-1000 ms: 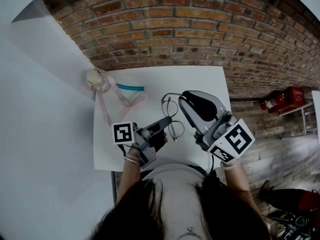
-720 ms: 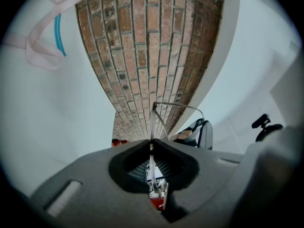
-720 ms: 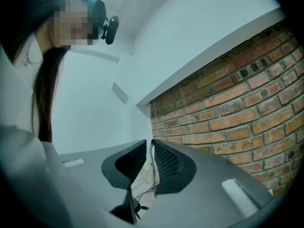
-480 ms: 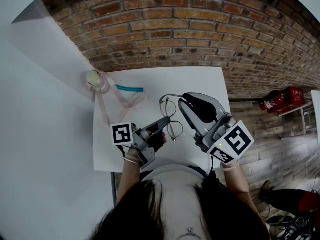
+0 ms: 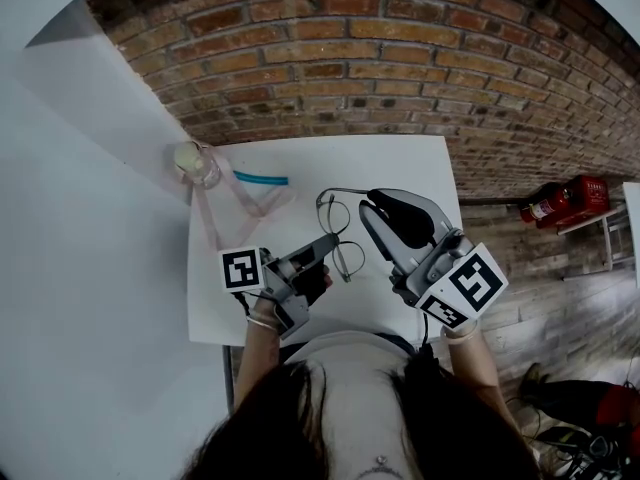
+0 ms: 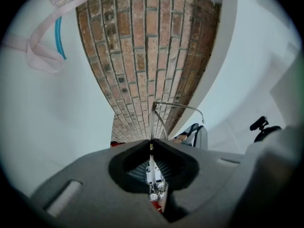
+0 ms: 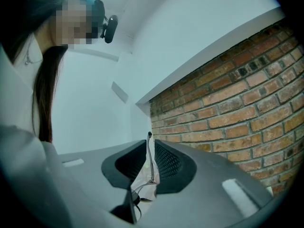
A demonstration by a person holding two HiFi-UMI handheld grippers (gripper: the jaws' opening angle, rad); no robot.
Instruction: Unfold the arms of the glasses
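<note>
Thin wire-rimmed glasses [image 5: 338, 230] with round lenses hang in the air over the white table [image 5: 410, 163], between my two grippers. My left gripper [image 5: 332, 241] comes in from the lower left and is shut on the frame by the lenses. In the left gripper view the frame [image 6: 152, 127] rises out of the closed jaws [image 6: 151, 145] and one arm [image 6: 179, 106] runs off to the right. My right gripper [image 5: 368, 202] is shut on the end of that arm. In the right gripper view the arm's tip [image 7: 150, 141] stands upright between the jaws.
A clear jar [image 5: 196, 160] stands at the table's far left corner, with a pink looped strap [image 5: 238, 204] and a teal stick [image 5: 261, 178] beside it. A brick wall backs the table. A red extinguisher [image 5: 563, 200] lies on the floor to the right.
The glasses have shifted slightly left and turned, and the arm held by the right gripper now stands further out from the frame. Both grippers have stayed almost in place.
</note>
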